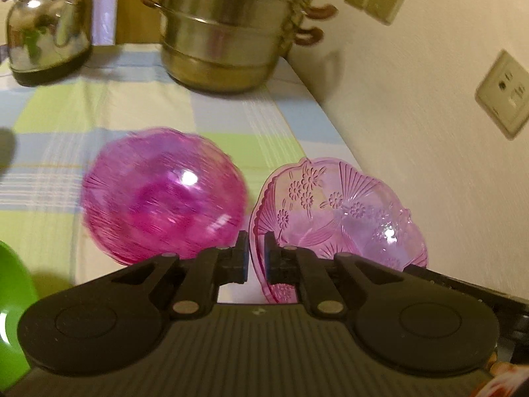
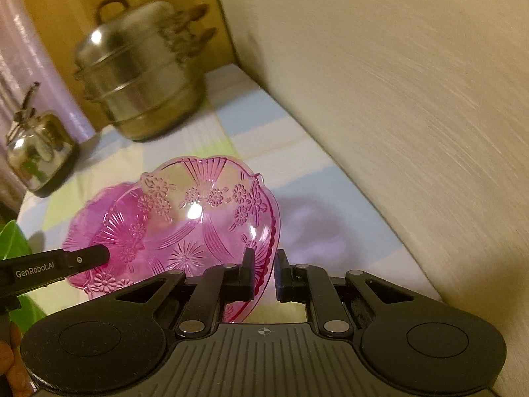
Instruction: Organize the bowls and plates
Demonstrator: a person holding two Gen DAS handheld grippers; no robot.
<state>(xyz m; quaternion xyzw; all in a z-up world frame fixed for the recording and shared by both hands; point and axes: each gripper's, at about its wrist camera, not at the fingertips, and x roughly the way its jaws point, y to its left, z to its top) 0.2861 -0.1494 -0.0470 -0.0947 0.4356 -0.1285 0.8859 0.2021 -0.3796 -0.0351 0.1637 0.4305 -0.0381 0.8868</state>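
Two grippers share one pale pink flower-embossed bowl [image 1: 344,211]: the left gripper [image 1: 256,258] pinches its left rim, while the right gripper [image 2: 264,274] straddles the right rim, whether clamped I cannot tell. It hangs tilted, just right of the magenta bowl stack [image 1: 162,192] on the checked tablecloth [image 1: 82,106]. Likely next: nest it there. Far off stand a steamer pot [image 1: 228,33] and kettle [image 1: 46,26]; a green bowl [image 1: 13,297] sits near left.

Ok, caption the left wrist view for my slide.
Left gripper pinches light pink bowl's rim beside magenta bowl on checked cloth.
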